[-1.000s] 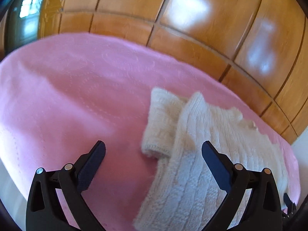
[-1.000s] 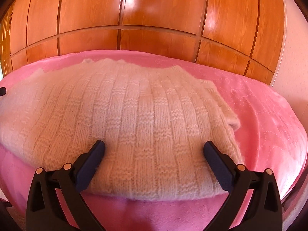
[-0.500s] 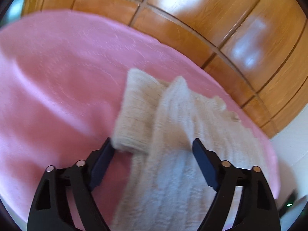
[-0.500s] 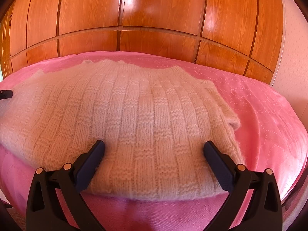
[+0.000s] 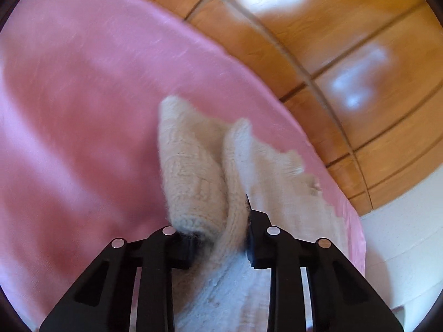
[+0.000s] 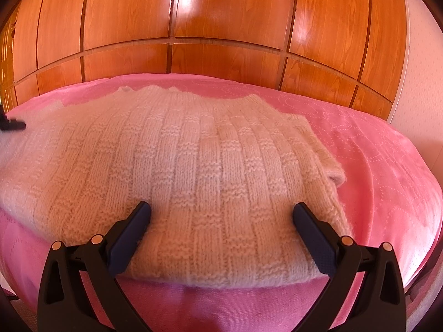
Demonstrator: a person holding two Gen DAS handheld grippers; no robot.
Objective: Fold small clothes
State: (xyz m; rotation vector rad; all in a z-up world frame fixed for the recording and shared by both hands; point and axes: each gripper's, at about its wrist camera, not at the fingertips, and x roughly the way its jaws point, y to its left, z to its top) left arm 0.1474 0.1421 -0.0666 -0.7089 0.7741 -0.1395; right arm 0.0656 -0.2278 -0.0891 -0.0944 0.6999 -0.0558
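Behind everything stands a wall of glossy wooden panels point(image 6: 221, 27), orange-brown, with bright spots of light on it. In front of it is the bed with a pink bedspread point(image 6: 373, 166), which has a pattern of dotted circles; its near corners are cut off by the round edge of my lens.

On the bedspread lies the cream knitted sweater point(image 6: 193, 166), flat, with its long axis running from left to right across my right view. Its hem is toward me and its neckline points to the wooden wall. One sleeve point(image 6: 326, 160) is folded along the right side, the cuff pointing down and right. The left end of the sweater is cut off in this view.

In my left view the picture is blurred. There the other sleeve point(image 5: 191, 171) comes toward the camera, its cuff just at my fingers.

My right gripper point(image 6: 221, 213) hovers at the hem with the jaws spread wide and nothing between them; whether the fingertips touch the knit I cannot tell. My left gripper point(image 5: 218, 238) has just been closing its jaws, and now they clench the bunched knit of the sleeve and the sweater edge beside it.

I can read no label or writing anywhere.
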